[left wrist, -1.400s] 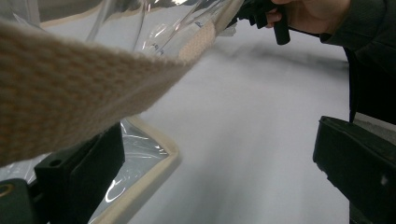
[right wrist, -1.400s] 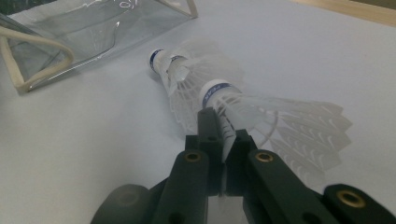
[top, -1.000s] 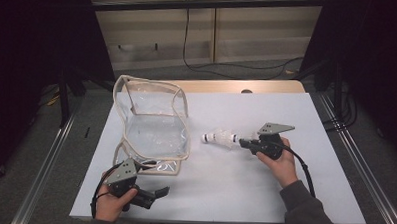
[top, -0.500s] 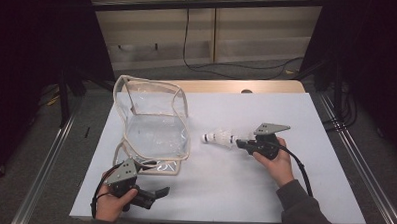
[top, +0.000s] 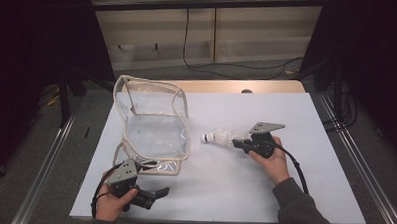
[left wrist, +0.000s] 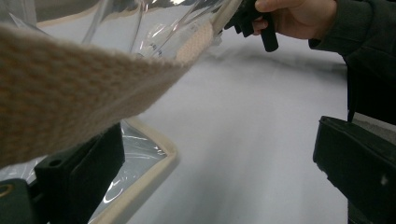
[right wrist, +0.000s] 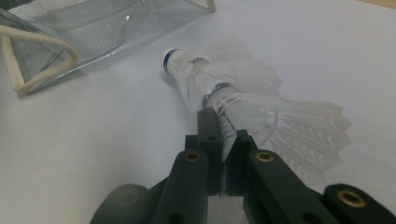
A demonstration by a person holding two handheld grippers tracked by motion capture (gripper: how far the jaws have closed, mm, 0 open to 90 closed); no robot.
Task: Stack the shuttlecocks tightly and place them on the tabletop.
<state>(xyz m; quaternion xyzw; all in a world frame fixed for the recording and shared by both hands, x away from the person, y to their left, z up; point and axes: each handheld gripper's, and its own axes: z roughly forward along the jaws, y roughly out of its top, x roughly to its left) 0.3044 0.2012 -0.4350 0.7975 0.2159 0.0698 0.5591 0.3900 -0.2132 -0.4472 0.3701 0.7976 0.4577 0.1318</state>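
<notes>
A blurred woven strap (left wrist: 70, 93) hid most of the clear bag (left wrist: 154, 28) — cut off at the frame's edges. Beside the bag, the shuttlecocks (right wrist: 243, 93) overlapped — their count was unclear.

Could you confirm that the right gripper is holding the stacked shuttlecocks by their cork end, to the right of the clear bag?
Not quite: the right gripper pinches the shuttlecocks by a feather at the skirt end, and the cork end points away toward the clear bag. The right gripper view shows it. They are indeed to the right of the bag.

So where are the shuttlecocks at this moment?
In the high view, the shuttlecocks sit right of centre, pinched in the right gripper, cork toward the clear bag.
</notes>
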